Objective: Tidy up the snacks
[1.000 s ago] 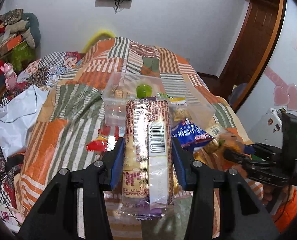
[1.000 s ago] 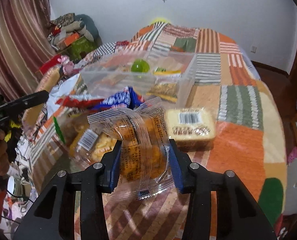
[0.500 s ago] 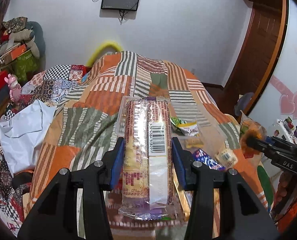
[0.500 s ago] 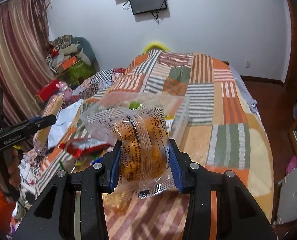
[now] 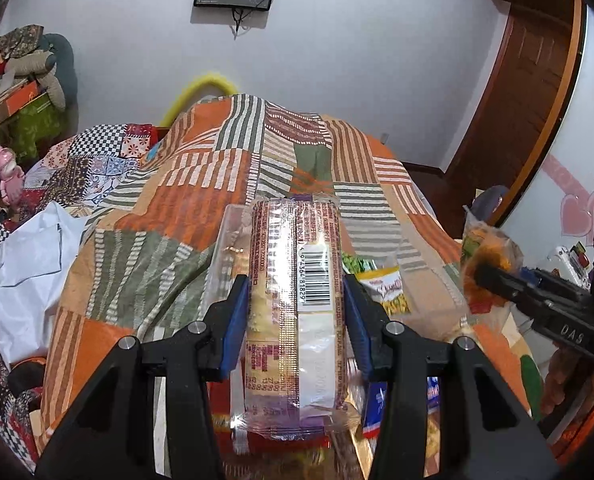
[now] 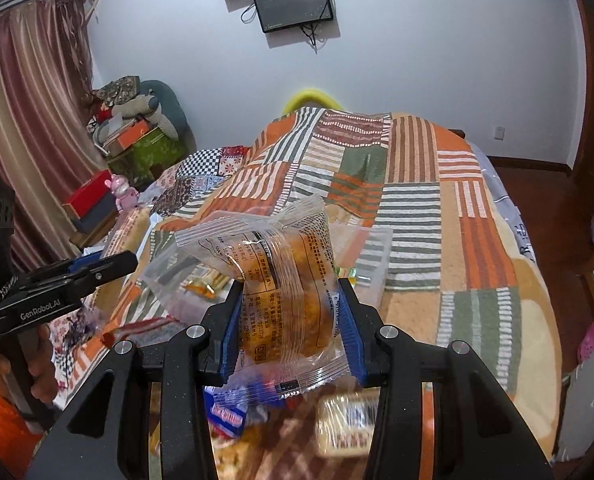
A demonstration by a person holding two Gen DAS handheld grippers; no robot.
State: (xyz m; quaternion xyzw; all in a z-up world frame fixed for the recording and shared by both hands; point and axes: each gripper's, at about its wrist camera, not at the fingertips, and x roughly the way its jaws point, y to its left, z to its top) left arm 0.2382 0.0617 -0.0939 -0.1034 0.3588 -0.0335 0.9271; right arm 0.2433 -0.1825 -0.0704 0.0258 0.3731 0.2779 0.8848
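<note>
My left gripper [image 5: 295, 292] is shut on a long cracker packet [image 5: 295, 312] with purple print and a barcode, held lengthwise above the bed. My right gripper [image 6: 290, 300] is shut on a clear bag with an orange-brown cake [image 6: 287, 292] inside. A clear plastic bin [image 6: 371, 264] sits on the patchwork bedspread beyond both packets, with small yellow and green snack packs [image 5: 385, 284] inside. The right gripper and its cake bag [image 5: 487, 268] show at the right edge of the left wrist view. At the left of the right wrist view is the left gripper [image 6: 97, 268].
Loose snacks lie below the grippers: a blue packet [image 6: 229, 416], a pale cake pack [image 6: 349, 424], a red wrapper [image 6: 145, 326]. The striped bedspread [image 5: 201, 200] runs to the far wall. White cloth [image 5: 21, 272] lies left; a wooden door [image 5: 525, 92] stands right.
Both grippers have lifted their packets and drawn back from the snack pile. The bin and loose snacks now sit lower and are partly hidden behind the held packets.
</note>
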